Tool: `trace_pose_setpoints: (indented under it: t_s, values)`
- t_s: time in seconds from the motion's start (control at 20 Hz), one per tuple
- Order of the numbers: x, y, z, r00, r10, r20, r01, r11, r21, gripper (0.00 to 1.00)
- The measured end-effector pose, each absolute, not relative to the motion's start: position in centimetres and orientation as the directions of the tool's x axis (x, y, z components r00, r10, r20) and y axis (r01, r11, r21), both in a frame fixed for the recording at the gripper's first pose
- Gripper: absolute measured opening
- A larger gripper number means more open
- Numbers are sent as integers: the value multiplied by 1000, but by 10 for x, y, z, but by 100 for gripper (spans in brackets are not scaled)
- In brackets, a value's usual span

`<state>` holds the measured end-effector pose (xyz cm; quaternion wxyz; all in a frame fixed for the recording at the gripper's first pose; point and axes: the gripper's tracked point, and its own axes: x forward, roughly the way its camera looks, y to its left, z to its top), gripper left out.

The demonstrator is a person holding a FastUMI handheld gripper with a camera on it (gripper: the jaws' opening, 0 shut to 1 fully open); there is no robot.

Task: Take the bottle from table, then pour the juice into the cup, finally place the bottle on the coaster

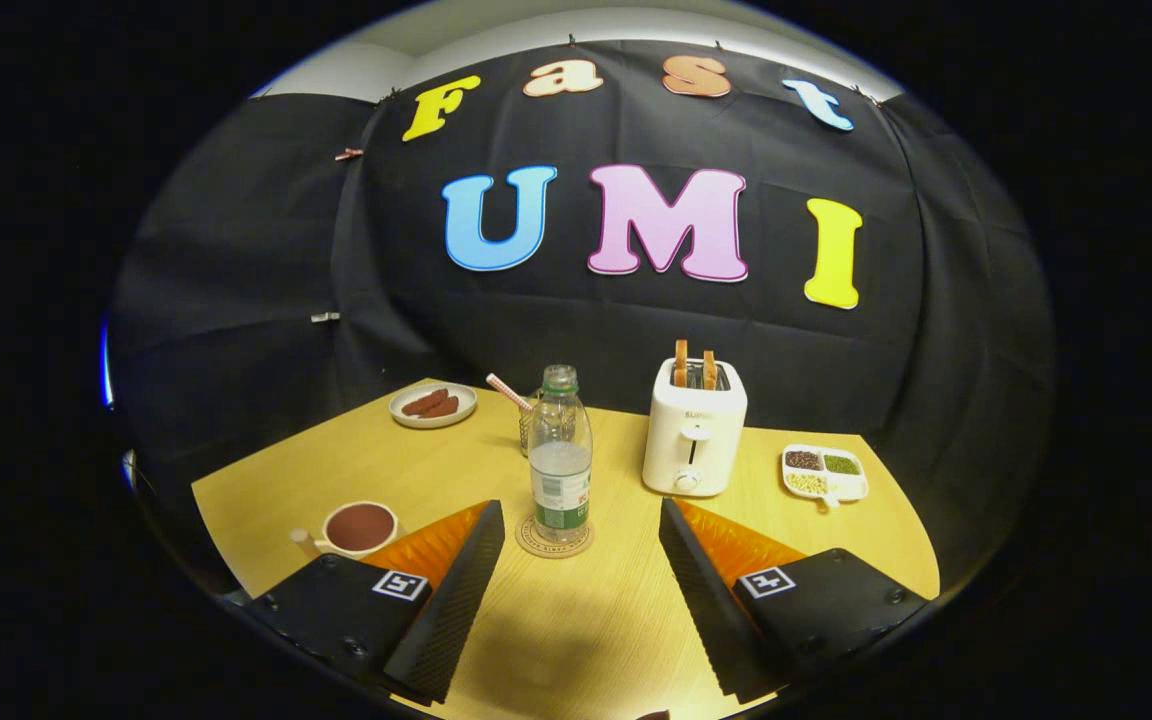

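Observation:
A clear plastic bottle (pixel 560 455) with a green label and no cap stands upright on a round cork coaster (pixel 553 538), about half full of clear liquid. It is just ahead of my gripper (pixel 581 530), centred between the two black fingers (pixel 456 590) without touching either. The gripper is open and holds nothing. A white cup (pixel 358 528) holding dark red juice stands left of the bottle, beside the left finger.
On the wooden table (pixel 576 620) a white toaster (pixel 694 428) with two slices stands right of the bottle. A divided dish of beans (pixel 824 471) lies further right. A plate with sausages (pixel 433 405) and a small holder with a striped straw (pixel 521 410) sit behind the bottle.

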<state>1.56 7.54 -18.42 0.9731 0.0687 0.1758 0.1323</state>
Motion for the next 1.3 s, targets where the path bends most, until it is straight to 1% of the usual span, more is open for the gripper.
trace_pose_setpoints:
  t_s: [0.25, 0.45, 0.7, 0.9, 1.3]
  values:
    - [2, 50, -116, 938, 231, -259, -201, 970, 135, 96]
    - [-6, 29, -83, 953, 201, -225, -172, 975, 141, 96]
    - [-16, -2, -74, 961, 189, -204, -175, 981, 85, 96]
    - [-21, -21, -67, 963, 203, -179, -187, 977, 100, 96]
    - [-28, -51, -67, 957, 233, -172, -219, 971, 94, 96]
